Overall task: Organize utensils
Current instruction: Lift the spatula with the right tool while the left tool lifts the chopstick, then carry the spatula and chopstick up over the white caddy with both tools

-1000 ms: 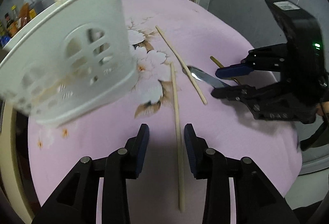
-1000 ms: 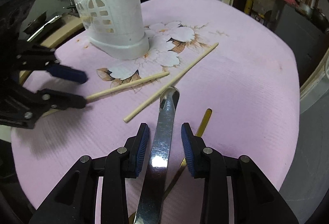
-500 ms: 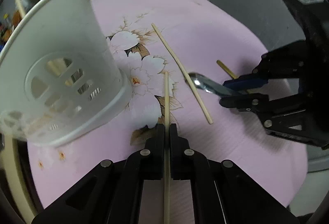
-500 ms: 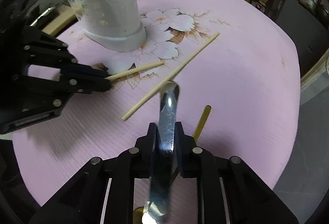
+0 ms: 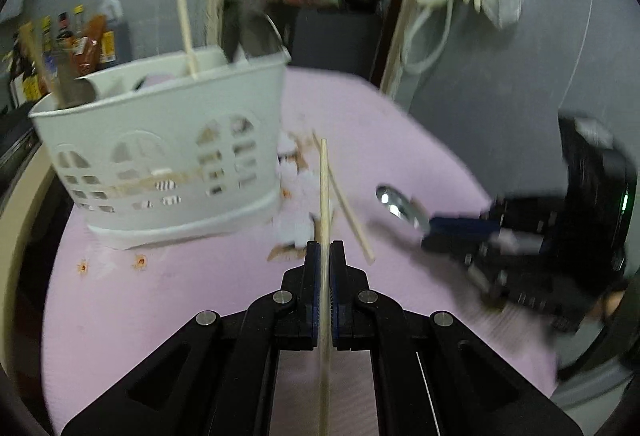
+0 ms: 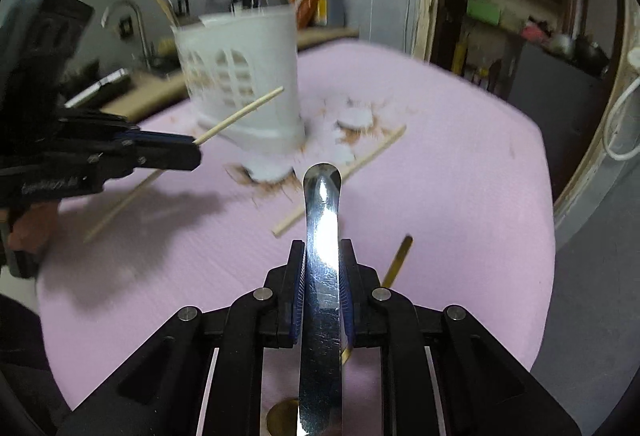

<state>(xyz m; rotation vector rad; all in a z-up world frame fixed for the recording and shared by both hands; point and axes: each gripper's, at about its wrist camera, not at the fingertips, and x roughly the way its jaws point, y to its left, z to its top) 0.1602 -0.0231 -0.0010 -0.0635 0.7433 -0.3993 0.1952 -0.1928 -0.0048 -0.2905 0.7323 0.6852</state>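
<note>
From the left wrist view, the left gripper (image 5: 325,250) is clenched on a wooden chopstick (image 5: 324,188), which runs straight out between its pads toward the far side. A second chopstick (image 5: 346,206) lies on the pink tabletop (image 5: 168,308) just right of it. To the far left stands a white utensil holder (image 5: 168,160) with arched cut-outs; another chopstick (image 5: 185,30) and a dark handle stick up out of it. On the right, the right gripper (image 5: 430,230) is blurred and grasps a metal spoon (image 5: 394,202), bowl end toward the left.

From the right wrist view, the right gripper (image 6: 322,248) is clamped on the metal spoon (image 6: 322,236), whose shiny handle runs back under the camera. A brass-coloured utensil (image 6: 398,256) lies on the tabletop (image 6: 460,176) just to its right, partly under the gripper. The loose chopstick (image 6: 340,180) lies diagonally beyond the spoon. On the left, the left gripper (image 6: 192,152) grips its chopstick (image 6: 240,114), tip angled up in front of the white utensil holder (image 6: 248,76). A hand (image 6: 30,224) shows at the left edge.
</note>
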